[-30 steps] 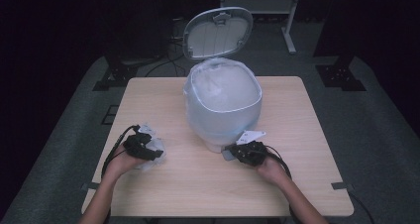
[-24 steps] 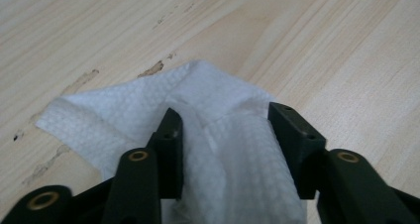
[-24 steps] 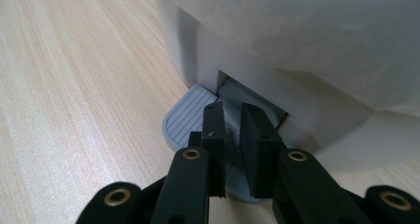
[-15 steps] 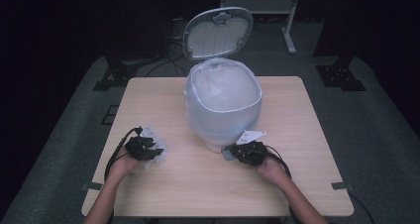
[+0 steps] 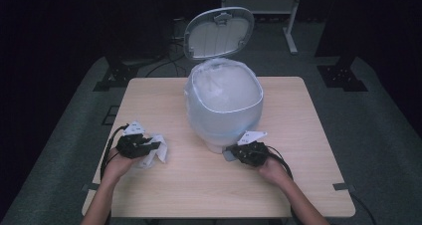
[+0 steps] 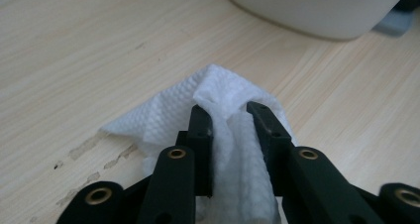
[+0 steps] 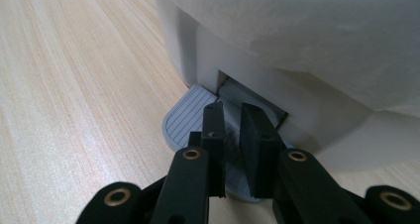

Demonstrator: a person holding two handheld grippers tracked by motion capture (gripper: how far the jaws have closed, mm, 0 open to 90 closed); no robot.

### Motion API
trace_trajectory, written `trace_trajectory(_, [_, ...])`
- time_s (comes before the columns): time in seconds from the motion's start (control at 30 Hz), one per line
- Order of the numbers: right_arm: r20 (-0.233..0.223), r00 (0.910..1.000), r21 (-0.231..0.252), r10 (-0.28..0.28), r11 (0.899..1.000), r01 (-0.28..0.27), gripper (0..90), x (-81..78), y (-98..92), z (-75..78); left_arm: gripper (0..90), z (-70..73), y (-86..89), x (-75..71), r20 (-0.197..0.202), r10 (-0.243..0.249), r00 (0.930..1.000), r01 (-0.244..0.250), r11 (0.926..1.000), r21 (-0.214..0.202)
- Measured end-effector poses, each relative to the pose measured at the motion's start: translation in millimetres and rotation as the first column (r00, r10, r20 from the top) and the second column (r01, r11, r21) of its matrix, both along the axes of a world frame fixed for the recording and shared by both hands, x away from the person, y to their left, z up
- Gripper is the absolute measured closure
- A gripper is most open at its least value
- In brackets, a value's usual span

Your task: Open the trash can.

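Note:
A crumpled white tissue (image 6: 218, 85) lies on the wooden table (image 5: 298, 185) at the front left. My left gripper (image 6: 229, 112) has just been closing and is shut on the tissue (image 5: 160, 154), which bunches up between the pads. A white pedal bin (image 5: 224, 110) with a clear liner stands mid-table, its lid (image 5: 219, 32) standing up. At the bin's foot, my right gripper (image 7: 232, 112) is shut with nothing between its jaws. Its tips rest on the grey pedal (image 7: 185, 120). From above, the left gripper (image 5: 152, 148) and the right gripper (image 5: 231, 153) flank the bin's front.
The bin's white base (image 6: 317, 11) lies ahead and to the right of the tissue. Bare tabletop stretches between both hands and along the front edge. Dark stands and cables sit on the floor beyond the table.
The left gripper's jaws have closed on the tissue and the hand has lifted slightly with it. The right gripper stays on the pedal, and the lid stays up.

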State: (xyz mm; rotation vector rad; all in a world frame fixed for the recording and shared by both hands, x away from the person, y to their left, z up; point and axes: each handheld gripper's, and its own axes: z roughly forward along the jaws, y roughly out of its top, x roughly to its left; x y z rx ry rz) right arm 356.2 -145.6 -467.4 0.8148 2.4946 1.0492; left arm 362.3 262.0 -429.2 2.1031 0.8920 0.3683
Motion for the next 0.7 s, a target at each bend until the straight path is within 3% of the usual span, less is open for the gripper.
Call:
trace_trajectory(0.07, [0.000,1.0000,0.000,0.000,1.000,0.000,80.2,-0.1,0.2,0.1,70.2,3.8,2.9,-1.5,0.006,-0.001,1.0000,0.001,0.9997,-0.024])
trace_trajectory(0.27, [0.000,1.0000,0.000,-0.001,1.000,0.001,80.2,0.0,0.2,0.1,70.2,9.7,7.1,-4.5,0.016,-0.004,0.9999,0.004,0.9993,-0.038])
trace_trajectory(0.37, [0.000,1.0000,0.000,-0.001,1.000,0.001,80.2,0.0,0.2,0.1,63.8,11.3,7.9,-5.0,0.004,0.003,1.0000,-0.002,0.9988,-0.048])
trace_trajectory(0.53, [0.001,1.0000,-0.002,0.001,1.000,-0.001,80.2,0.1,0.1,0.1,69.9,16.0,10.6,-7.1,0.020,0.000,0.9998,0.001,0.9986,-0.053])
trace_trajectory(0.7, [-0.002,1.0000,-0.001,0.000,1.000,0.000,80.2,0.0,0.2,0.1,69.4,22.0,13.6,-8.9,0.031,0.000,0.9995,0.003,0.9976,-0.070])
